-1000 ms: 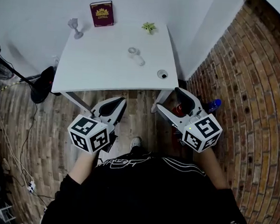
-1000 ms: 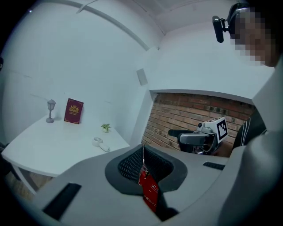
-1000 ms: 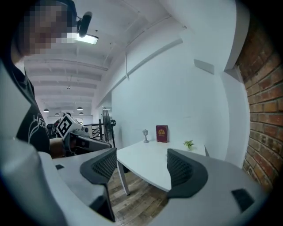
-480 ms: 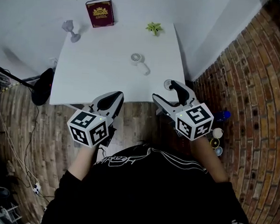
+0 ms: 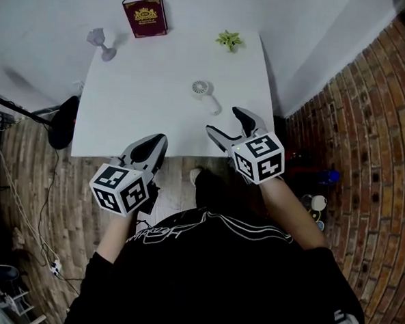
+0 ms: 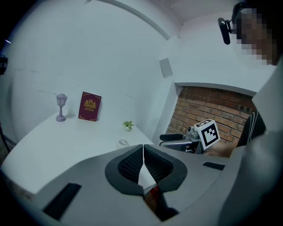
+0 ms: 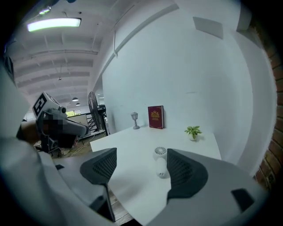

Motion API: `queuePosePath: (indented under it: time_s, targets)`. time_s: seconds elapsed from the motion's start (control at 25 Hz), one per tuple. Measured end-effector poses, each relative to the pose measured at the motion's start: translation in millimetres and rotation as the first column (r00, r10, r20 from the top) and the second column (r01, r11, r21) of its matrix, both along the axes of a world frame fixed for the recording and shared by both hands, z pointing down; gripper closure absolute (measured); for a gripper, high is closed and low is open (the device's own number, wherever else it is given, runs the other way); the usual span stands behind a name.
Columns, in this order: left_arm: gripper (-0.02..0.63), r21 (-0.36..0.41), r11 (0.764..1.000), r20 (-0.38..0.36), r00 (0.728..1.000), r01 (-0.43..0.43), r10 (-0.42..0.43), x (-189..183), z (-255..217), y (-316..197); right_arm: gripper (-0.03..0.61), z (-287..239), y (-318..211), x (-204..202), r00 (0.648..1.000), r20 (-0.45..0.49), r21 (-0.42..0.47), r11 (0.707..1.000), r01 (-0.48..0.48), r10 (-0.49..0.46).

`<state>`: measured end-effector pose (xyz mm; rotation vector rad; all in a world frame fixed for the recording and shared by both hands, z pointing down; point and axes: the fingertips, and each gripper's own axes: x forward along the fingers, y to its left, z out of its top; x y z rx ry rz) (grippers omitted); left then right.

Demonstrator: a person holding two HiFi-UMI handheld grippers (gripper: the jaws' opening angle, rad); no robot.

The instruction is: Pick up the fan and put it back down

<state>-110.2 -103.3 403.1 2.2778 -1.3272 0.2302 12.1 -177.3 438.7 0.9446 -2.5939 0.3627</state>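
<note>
Right claw [image 5: 223, 121] nearer, fan [image 5: 206, 96] just ahead

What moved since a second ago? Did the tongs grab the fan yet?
Not yet. The right tongs, open, moved forward to the near edge of the table, toward the fan. The left tongs stayed shut. The fan, book and plant stayed put.

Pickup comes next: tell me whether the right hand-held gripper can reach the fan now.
Probably yes: the right hand-held gripper is open, the fan lies just ahead of its jaws, and only bare table lies between.
</note>
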Motion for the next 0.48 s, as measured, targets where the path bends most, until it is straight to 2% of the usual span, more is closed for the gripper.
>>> queuePosePath:
  time_s: [0.48]
  targets:
    - [0.580,-0.032,0.998,0.004,0.998,0.061,-0.061,-35,7,-54,0.241,82,-77,-36,0.995,-0.096,-0.120,0.993,-0.002,-0.010]
